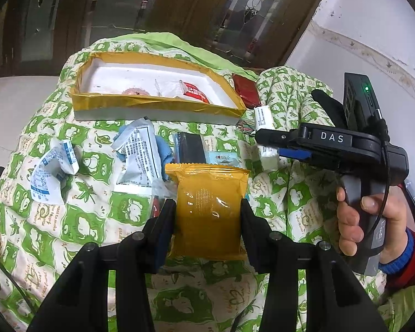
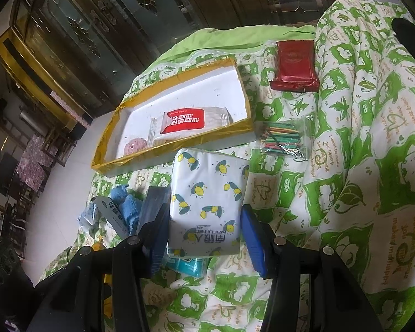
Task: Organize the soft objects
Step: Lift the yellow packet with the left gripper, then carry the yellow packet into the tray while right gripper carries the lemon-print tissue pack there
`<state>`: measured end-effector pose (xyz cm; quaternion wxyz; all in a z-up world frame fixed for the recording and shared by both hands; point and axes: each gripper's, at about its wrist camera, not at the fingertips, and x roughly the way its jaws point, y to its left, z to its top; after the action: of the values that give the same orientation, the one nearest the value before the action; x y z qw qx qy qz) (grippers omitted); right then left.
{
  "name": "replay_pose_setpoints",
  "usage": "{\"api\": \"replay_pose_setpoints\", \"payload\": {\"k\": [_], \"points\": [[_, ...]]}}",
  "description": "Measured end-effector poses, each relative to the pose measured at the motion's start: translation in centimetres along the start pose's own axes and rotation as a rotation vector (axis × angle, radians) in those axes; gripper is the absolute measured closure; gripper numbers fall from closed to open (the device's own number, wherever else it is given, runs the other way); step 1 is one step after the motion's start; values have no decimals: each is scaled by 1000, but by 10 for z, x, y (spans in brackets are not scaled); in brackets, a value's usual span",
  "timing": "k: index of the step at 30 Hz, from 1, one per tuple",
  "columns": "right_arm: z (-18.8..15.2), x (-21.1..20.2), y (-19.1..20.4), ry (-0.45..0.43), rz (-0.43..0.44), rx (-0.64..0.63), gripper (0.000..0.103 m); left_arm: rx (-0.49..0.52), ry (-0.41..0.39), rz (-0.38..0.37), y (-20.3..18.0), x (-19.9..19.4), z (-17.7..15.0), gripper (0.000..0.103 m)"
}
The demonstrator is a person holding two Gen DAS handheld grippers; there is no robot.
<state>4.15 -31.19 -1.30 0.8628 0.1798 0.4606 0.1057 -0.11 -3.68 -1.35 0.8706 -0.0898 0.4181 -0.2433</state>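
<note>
Soft packets are mid-sort on a green-and-white quilt (image 1: pixel 77 215), and the job looks well short of finished. Only a red-and-white packet (image 2: pixel 192 123) and a pink fuzzy item (image 2: pixel 135 146) lie inside the gold-rimmed white tray (image 2: pixel 177 145), while much remains scattered on the bedding outside it.

Two items are in hand. The left gripper (image 1: pixel 207 213) has its jaws part-closed against both sides of a yellow foil packet (image 1: pixel 209 210), which stands upright between the pads, near the tray but not yet in it. The right gripper (image 2: pixel 204 232) has a white tissue pack printed with lemons (image 2: pixel 207 202) between its jaws, set about half open. The left pad lies against the pack's side, but a sliver of quilt seems to show at the blue right pad, so whether it truly pinches cannot be told from the wrist view. In the left wrist view that gripper reaches in from the right, held by a hand (image 1: pixel 362 221) in a red-and-blue cuff.

By these pictures, most of the work remains. Waiting on the quilt are two crumpled white sachets (image 1: pixel 55 174), a blue cloth (image 2: pixel 121 202), a dark flat packet (image 1: pixel 189 146), a small teal packet (image 2: pixel 189 265), a dark red foil packet (image 2: pixel 294 66) just beyond the tray's far end, and a clear bag of coloured sticks (image 2: pixel 283 139) beside its corner.
</note>
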Motion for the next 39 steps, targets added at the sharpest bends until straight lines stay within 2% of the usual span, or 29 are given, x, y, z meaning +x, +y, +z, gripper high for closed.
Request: {"api": "replay_pose_setpoints", "payload": {"k": [26, 39], "points": [[4, -2, 2, -10, -1, -10, 48, -1, -29, 24, 6, -8, 18, 58], [15, -4, 6, -6, 5, -34, 48, 19, -54, 48, 11, -14, 40, 58]]}}
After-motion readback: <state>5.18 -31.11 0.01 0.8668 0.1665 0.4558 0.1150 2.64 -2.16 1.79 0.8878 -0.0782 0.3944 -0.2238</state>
